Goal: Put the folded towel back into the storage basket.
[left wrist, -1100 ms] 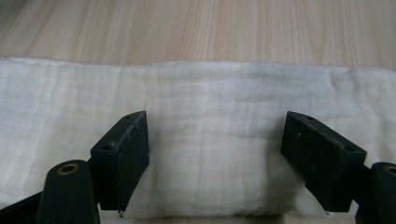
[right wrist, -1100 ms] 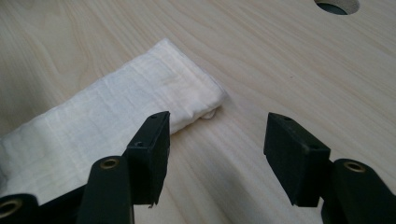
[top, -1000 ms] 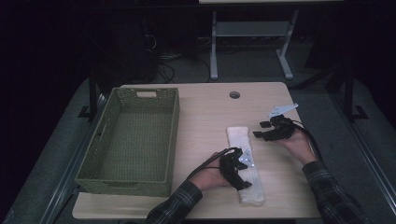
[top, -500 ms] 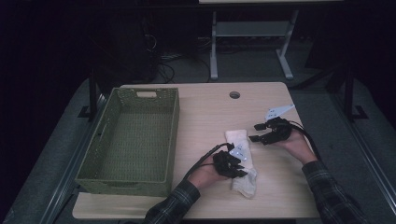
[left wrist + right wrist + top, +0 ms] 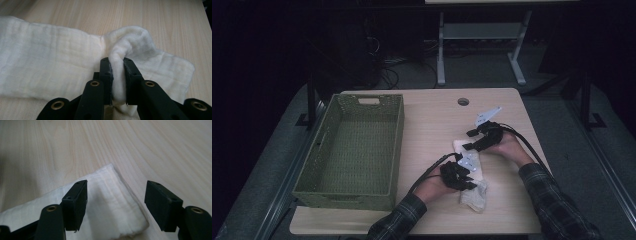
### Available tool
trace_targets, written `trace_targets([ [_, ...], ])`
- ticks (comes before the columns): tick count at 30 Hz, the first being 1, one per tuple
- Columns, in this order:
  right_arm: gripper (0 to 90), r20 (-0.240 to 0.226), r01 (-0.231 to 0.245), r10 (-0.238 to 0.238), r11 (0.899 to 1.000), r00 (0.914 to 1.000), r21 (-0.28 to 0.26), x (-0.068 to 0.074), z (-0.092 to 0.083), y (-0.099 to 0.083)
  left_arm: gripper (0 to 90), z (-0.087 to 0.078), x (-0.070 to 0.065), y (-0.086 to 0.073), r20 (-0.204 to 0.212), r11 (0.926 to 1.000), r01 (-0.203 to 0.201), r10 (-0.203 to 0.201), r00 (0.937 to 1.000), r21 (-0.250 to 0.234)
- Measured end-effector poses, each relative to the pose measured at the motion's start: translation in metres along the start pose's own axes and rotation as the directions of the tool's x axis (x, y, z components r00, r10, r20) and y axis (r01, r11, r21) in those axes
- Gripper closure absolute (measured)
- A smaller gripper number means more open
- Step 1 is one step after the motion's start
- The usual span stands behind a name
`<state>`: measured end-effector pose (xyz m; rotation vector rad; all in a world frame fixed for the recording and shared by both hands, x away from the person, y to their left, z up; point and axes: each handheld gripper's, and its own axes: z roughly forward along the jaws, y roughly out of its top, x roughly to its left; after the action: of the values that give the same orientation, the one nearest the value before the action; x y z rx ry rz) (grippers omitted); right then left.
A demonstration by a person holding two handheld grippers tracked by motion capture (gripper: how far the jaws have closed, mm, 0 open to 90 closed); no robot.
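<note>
Since a second ago the left gripper (image 5: pixel 117 82) has clamped a raised fold of the cloth (image 5: pixel 50 60) between its pads — likely to fold it — while the right gripper (image 5: pixel 116 202), jaws apart and just opening, straddles the far corner.

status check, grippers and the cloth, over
Left gripper shut on a pinched fold of the white cloth. Right gripper open over its far corner, not gripping. Basket beside, nothing in the way.
</note>
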<state>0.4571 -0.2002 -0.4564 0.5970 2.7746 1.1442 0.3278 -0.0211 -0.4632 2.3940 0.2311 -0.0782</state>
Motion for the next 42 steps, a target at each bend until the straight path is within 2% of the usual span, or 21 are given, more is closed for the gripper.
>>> trace_targets([
  [4,35.4,-0.038,-0.013,0.013,1.000,0.9992,0.017,-0.006,0.008,-0.004,79.1,0.000,-0.001,0.000,-0.005,1.0000,-0.006,0.006,1.0000,0.002],
  [7,36.2,-0.029,0.019,-0.018,0.999,0.9994,0.039,-0.007,0.012,-0.007,79.1,0.000,-0.001,0.001,-0.005,1.0000,-0.006,0.006,1.0000,0.006],
  [10,38.6,-0.021,0.030,-0.030,0.999,0.9993,0.032,-0.005,0.012,-0.008,79.1,0.000,-0.001,0.001,-0.007,1.0000,0.001,-0.001,1.0000,0.002],
  [12,45.1,-0.025,0.048,-0.047,0.999,0.9986,0.026,-0.003,0.010,-0.010,79.1,0.001,-0.001,0.001,-0.011,1.0000,-0.001,0.000,0.9999,0.000],
  [13,48.4,-0.030,0.036,-0.035,0.999,0.9989,0.022,-0.001,0.009,-0.011,79.1,0.001,-0.002,0.001,-0.012,1.0000,0.000,0.000,0.9999,0.000],
  [15,56.9,-0.043,0.048,-0.047,0.999,0.9980,0.018,0.000,0.008,-0.012,79.1,0.001,-0.002,0.001,-0.012,1.0000,0.001,-0.001,0.9999,0.000],
  [19,69.1,-0.054,0.035,-0.034,0.999,0.9980,0.022,0.002,0.007,-0.012,79.1,0.001,-0.001,0.001,-0.011,1.0000,0.005,-0.005,0.9999,0.000],
  [20,71.2,-0.053,0.020,-0.019,1.000,0.9984,0.023,0.003,0.007,-0.013,79.2,0.001,-0.001,0.001,-0.011,1.0000,0.005,-0.005,0.9999,0.001],
  [25,74.6,-0.047,-0.006,0.007,1.000,0.9989,0.018,0.006,0.006,-0.014,79.6,0.001,-0.003,0.002,-0.022,0.9999,0.011,-0.011,0.9997,0.006],
  [28,74.8,-0.040,-0.016,0.017,1.000,0.9991,0.020,0.007,0.006,-0.014,80.1,0.001,-0.002,0.001,-0.016,0.9999,0.016,-0.016,0.9997,0.000],
  [33,75.1,-0.016,-0.002,0.003,0.999,0.9999,0.043,0.009,0.003,-0.011,80.4,-0.002,-0.003,0.002,-0.009,0.9997,0.021,-0.021,0.9997,-0.011],
  [35,75.2,-0.019,-0.012,0.012,0.999,0.9997,0.043,0.010,0.001,-0.010,80.4,-0.005,-0.004,0.003,-0.006,0.9995,0.026,-0.026,0.9996,-0.019],
  [39,75.2,0.002,0.001,-0.001,0.999,1.0000,0.046,0.012,-0.006,-0.006,80.4,-0.013,-0.006,0.005,-0.012,0.9990,0.029,-0.030,0.9995,-0.035],
  [40,75.2,0.005,0.006,-0.006,0.999,1.0000,0.047,0.013,-0.008,-0.005,80.5,-0.015,-0.006,0.006,-0.006,0.9982,0.042,-0.042,0.9991,-0.042],
  [42,75.2,0.003,0.003,-0.003,0.999,1.0000,0.036,0.014,-0.012,-0.002,80.5,-0.019,-0.006,0.007,-0.001,0.9981,0.043,-0.043,0.9991,-0.043],
])
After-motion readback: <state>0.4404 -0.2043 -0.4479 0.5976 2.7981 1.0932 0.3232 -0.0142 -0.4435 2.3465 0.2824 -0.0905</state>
